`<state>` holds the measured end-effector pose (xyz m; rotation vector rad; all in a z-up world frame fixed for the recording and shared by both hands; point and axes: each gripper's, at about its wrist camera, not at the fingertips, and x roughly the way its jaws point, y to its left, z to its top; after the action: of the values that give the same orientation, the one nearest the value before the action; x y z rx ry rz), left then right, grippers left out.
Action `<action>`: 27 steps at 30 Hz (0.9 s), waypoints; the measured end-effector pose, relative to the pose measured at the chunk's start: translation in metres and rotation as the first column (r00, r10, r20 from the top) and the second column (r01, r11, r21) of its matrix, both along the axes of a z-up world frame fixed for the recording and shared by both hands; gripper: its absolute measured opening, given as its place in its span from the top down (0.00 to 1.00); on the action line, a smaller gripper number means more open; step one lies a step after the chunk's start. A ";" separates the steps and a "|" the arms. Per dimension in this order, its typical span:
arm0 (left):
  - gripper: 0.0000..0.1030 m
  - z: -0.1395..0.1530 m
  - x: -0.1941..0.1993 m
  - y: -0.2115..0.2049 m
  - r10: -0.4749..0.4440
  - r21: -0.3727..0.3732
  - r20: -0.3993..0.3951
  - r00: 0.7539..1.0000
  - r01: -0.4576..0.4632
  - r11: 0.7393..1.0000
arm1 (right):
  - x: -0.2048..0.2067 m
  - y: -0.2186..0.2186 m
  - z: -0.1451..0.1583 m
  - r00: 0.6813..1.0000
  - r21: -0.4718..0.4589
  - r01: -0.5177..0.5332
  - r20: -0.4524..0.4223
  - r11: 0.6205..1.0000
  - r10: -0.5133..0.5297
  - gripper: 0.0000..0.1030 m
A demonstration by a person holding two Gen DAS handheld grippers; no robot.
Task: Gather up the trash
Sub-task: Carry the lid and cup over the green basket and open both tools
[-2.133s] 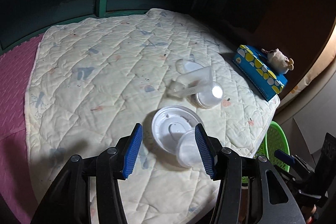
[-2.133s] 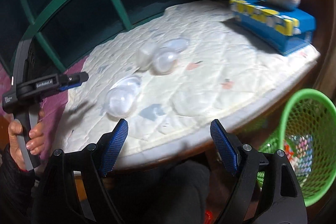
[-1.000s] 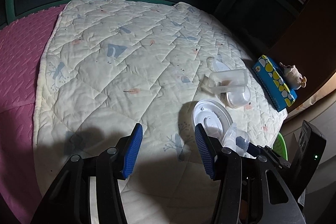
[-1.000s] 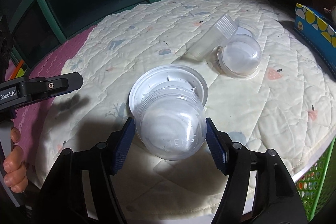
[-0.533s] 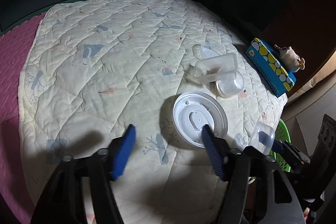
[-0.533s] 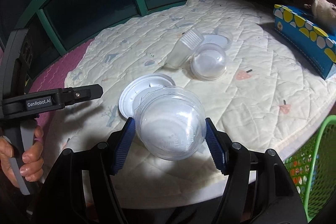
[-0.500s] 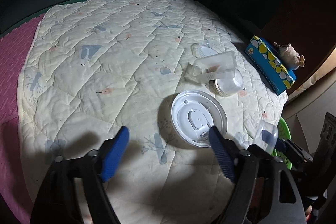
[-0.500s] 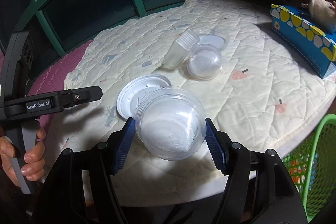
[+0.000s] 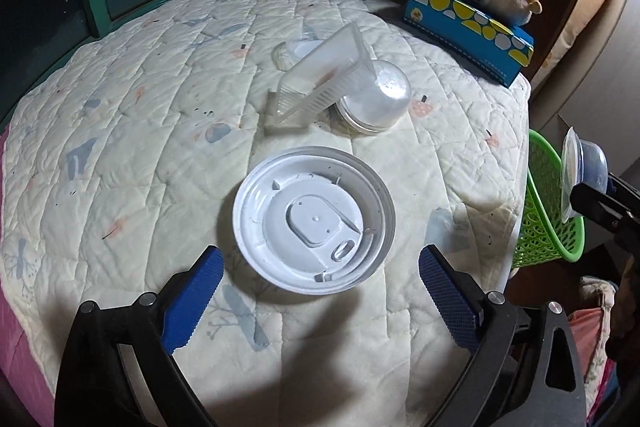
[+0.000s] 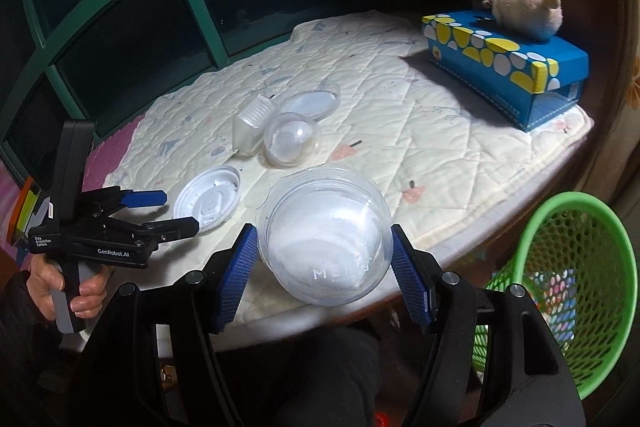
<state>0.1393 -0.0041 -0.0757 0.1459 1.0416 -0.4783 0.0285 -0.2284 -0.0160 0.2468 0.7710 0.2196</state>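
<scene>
- Cup [image 10: 325, 239], clear and dome-shaped, sat clamped between the blue pads of my right gripper [image 10: 325, 277], held out past the edge of the quilt [image 10: 400, 131] and left of the green basket [image 10: 568, 279].
- My left gripper [image 9: 318, 295] hovered over the quilt with its pads spread wide and nothing between them.
- A white lid [image 9: 314, 225] lay flat on the quilt just ahead of those pads.
- Behind the lid, a clear tub [image 9: 320, 79] leaned tilted against a small dome [image 9: 378, 97]; a flat clear lid [image 10: 314, 103] lay just beyond them.
- A blue box [image 10: 508, 67] stood at the quilt's far right, with a plush toy [image 10: 524, 7] on top.
</scene>
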 end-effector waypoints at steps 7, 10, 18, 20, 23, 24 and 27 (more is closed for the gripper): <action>0.08 -0.009 0.010 -0.011 -0.030 0.041 0.006 1.000 0.030 0.999 | -0.019 -0.044 -0.010 0.994 -0.006 0.104 -0.026 0.995 -0.104 0.36; 0.08 -0.012 0.014 -0.011 -0.023 0.049 0.000 1.000 0.022 0.999 | -0.025 -0.063 -0.016 0.988 -0.008 0.151 -0.045 0.989 -0.151 0.36; 0.08 -0.015 0.015 -0.014 -0.038 0.064 0.004 0.999 0.038 0.997 | -0.037 -0.101 -0.032 0.966 -0.012 0.243 -0.094 0.970 -0.243 0.36; 0.08 -0.017 0.017 -0.016 -0.035 0.072 0.002 0.999 0.035 0.997 | -0.040 -0.110 -0.037 0.958 0.000 0.266 -0.112 0.964 -0.264 0.36; 0.08 -0.019 0.020 -0.016 -0.029 0.066 0.004 1.000 0.029 0.997 | -0.042 -0.122 -0.043 0.946 0.003 0.298 -0.131 0.955 -0.295 0.36; 0.08 -0.019 0.020 -0.016 -0.028 0.060 0.005 1.000 0.027 0.998 | -0.044 -0.126 -0.045 0.942 -0.002 0.308 -0.137 0.951 -0.306 0.36; 0.13 -0.019 0.022 -0.014 -0.017 0.049 0.010 1.000 0.017 0.999 | -0.047 -0.138 -0.053 0.930 -0.011 0.336 -0.155 0.942 -0.333 0.36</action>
<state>0.1611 -0.0178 -0.0944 0.2007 1.0432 -0.4673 -0.0181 -0.3660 -0.0689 0.4096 0.8679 -0.1185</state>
